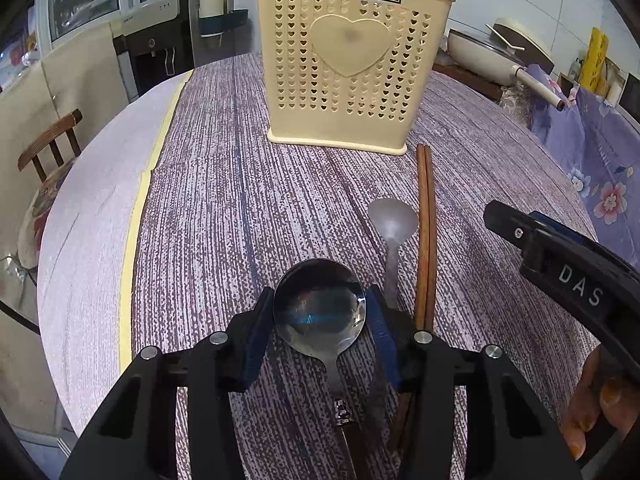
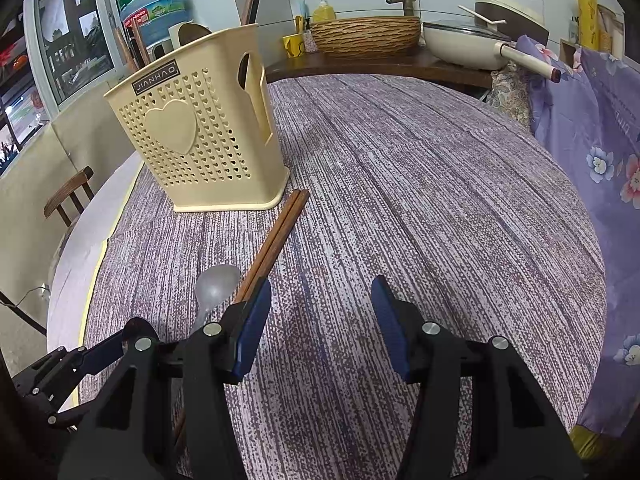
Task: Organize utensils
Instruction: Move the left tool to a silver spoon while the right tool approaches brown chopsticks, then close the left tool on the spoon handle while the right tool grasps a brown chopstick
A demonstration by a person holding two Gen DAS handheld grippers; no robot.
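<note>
Down at the near edge of the round table [image 1: 224, 184], the left gripper [image 1: 320, 312] had its blue pads on either side of the bowl of a steel spoon [image 1: 320, 308]; the pads appeared to touch the bowl's rim on both sides, so the jaws read as closed on the spoon, which lay flat on the purple-streaked cloth with its handle running back under the gripper. Just to the right of it lay a second, duller spoon [image 1: 390, 224], bowl pointing toward the holder, and beside that a pair of brown chopsticks [image 1: 425, 216] lay close together, their far tips near the holder's base. The cream utensil holder [image 1: 344, 68], perforated with small hearts and bearing one large heart, stood upright further back on the table, with dark handles already sticking out of its top. The right gripper [image 2: 322, 312] hovered over bare cloth to the right of the chopsticks [image 2: 276, 240], its jaws parted with nothing between them. In the right wrist view the holder [image 2: 200, 136] sat to the left, and the pale spoon [image 2: 214, 284] showed just beyond the left finger. A hand [image 1: 596, 404] held the right gripper's body at the edge of the left view.
</note>
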